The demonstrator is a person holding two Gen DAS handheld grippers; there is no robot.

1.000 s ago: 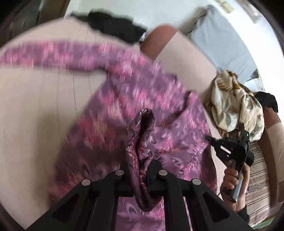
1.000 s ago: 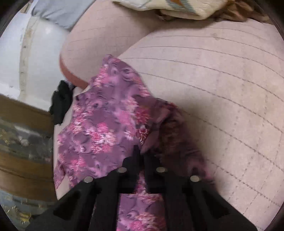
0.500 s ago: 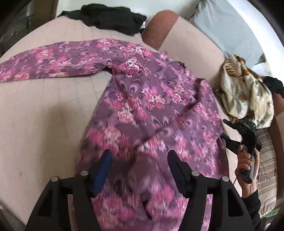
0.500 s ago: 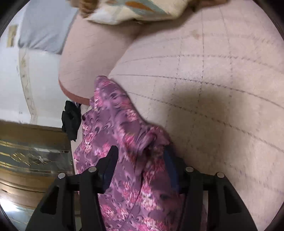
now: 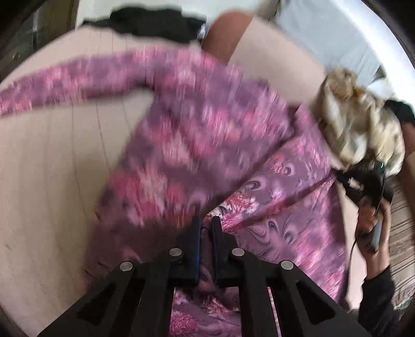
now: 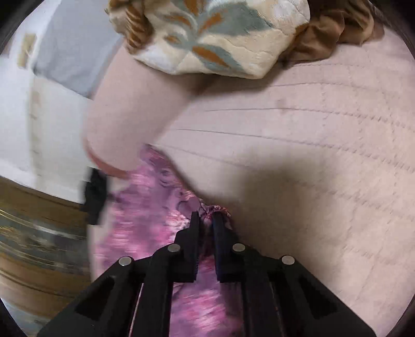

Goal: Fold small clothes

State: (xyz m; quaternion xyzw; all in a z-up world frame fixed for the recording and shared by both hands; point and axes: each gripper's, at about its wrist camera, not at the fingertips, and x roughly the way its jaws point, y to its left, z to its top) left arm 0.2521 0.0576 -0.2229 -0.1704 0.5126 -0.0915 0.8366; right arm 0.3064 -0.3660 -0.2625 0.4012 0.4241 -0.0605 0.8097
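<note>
A purple and pink floral long-sleeved garment [image 5: 207,129] lies spread on the pink quilted bed [image 5: 46,181], one sleeve reaching to the left. My left gripper [image 5: 205,225] is closing, its jaws nearly together with a pinch of the garment's lower part between the pads. In the right wrist view my right gripper [image 6: 206,219] is also closing, and a small bunched fold of the garment's edge [image 6: 215,208] is pressed between its pads. The left wrist view shows the right gripper [image 5: 363,178] at the garment's right edge, held by a hand [image 5: 371,228].
A cream leaf-print cloth [image 6: 207,39] is heaped at the far side of the bed, with a brown cloth [image 6: 332,31] beside it. A black garment [image 5: 155,23] lies at the far edge. A pink bolster [image 6: 124,116] and wooden furniture [image 6: 31,233] are on the left.
Half a second ago both grippers stood open over the garment; now both have closed on fabric again. The left gripper has dropped closer to the cloth.
</note>
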